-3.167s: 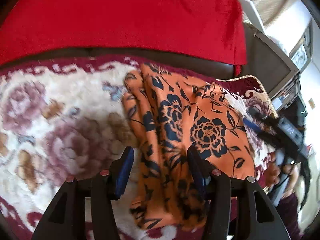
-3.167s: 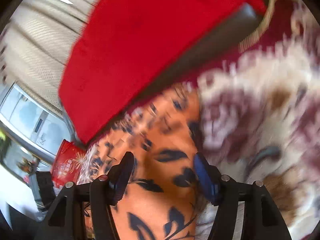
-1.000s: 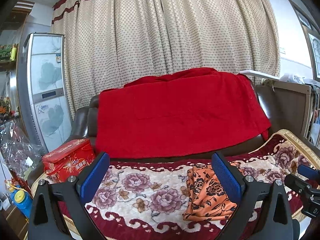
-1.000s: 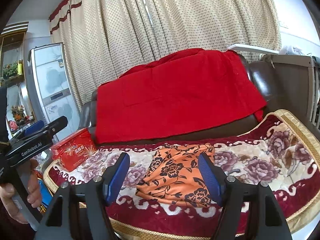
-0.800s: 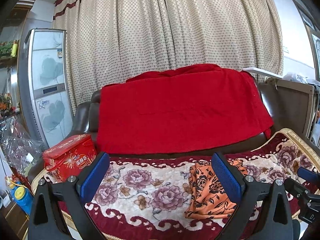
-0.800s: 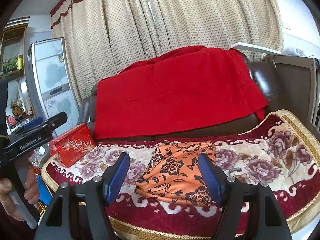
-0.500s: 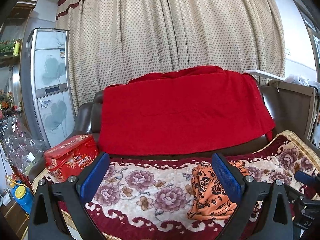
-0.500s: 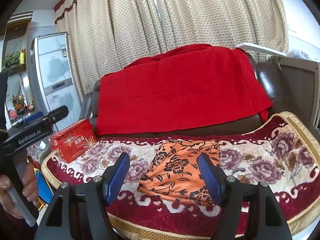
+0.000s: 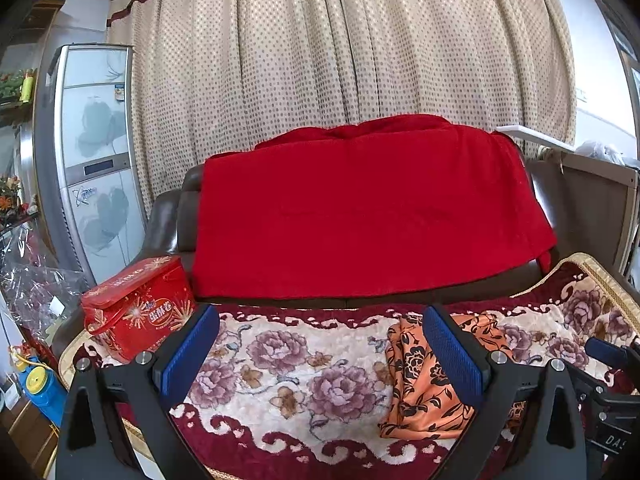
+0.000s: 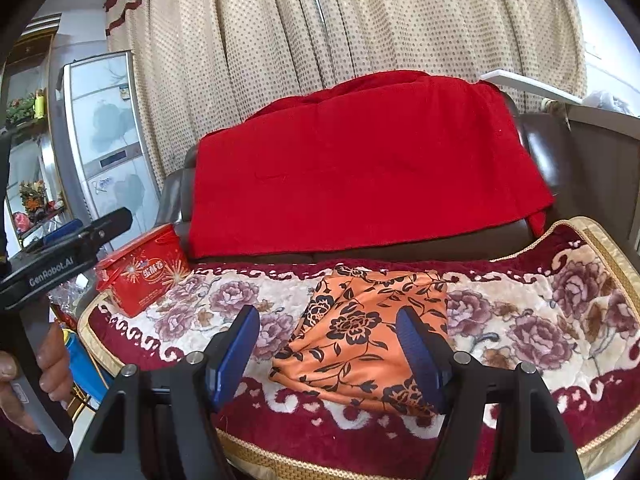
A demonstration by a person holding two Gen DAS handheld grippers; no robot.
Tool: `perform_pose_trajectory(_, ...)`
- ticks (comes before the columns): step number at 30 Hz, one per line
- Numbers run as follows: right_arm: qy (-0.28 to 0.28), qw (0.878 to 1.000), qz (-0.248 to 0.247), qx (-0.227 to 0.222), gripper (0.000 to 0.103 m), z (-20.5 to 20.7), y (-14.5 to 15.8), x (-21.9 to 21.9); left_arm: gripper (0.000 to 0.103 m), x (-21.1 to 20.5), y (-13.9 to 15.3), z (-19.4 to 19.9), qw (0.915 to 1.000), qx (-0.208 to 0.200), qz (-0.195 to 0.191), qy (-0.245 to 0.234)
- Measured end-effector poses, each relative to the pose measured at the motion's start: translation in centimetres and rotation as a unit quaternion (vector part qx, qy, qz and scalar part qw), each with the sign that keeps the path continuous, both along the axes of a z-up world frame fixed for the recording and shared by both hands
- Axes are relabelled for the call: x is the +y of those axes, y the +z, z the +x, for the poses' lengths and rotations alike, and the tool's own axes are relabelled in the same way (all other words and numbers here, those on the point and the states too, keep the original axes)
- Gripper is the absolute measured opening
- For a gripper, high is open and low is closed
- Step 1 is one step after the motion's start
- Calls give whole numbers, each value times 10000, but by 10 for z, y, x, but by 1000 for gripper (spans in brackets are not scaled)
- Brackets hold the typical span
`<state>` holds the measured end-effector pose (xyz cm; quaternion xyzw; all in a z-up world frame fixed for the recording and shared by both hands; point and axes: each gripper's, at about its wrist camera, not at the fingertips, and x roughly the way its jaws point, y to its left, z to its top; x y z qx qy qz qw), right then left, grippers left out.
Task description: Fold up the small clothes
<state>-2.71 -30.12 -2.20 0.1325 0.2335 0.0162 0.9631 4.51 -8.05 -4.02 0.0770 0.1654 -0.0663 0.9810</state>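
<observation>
Operator: Checking progress on the fold. Report from the largest item down.

Technician: Sofa (image 10: pixel 568 168) first. Its backrest carries a red blanket (image 10: pixel 360 160), and the seat carries a floral seat cover (image 10: pixel 560 320) with a gold-trimmed front edge. A red tin (image 10: pixel 144 272) sits at the left end of the seat cover, well apart from the work.

Operator: Location of the task item?

Technician: The orange floral garment (image 10: pixel 360 336) lies on the seat cover, right of the middle and nearer the front edge than the backrest. It forms a compact, roughly rectangular packet with layered edges visible along its front. In the left wrist view the same garment (image 9: pixel 424 376) shows partly behind that gripper's right finger.

Operator: Gripper condition?

Technician: The right gripper (image 10: pixel 332 352) has its fingers parted with nothing between the pads; the garment lies beyond them, untouched. The left gripper (image 9: pixel 320 356) stands spread wide and equally empty. Both are held back from the seat, in front of its front edge.

Operator: Assessment?

Technician: Judging by the packet shape, folding of this piece appears complete or nearly so. No other small clothes are visible on the seat cover. Remaining work, if any, would be a final tidy of the front layers; the pictures do not settle whether further pieces wait outside the views.
</observation>
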Motion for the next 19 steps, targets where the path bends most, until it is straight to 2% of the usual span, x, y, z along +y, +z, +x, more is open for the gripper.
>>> perform_pose_trajectory(14, 139, 9996, -127, 218, 74, 63, -11, -10, 101, -3, -14, 57, 9992, 345, -173, 88)
perform_pose_trajectory(17, 118, 9997, -123, 201, 74, 81, -18, -23, 101, 3, -24, 83, 9968, 612, -462, -203)
perform_pose_trajectory(19, -72, 9997, -147, 203, 74, 94, -27, -46, 101, 20, -33, 113, 9933, 783, -844, -119)
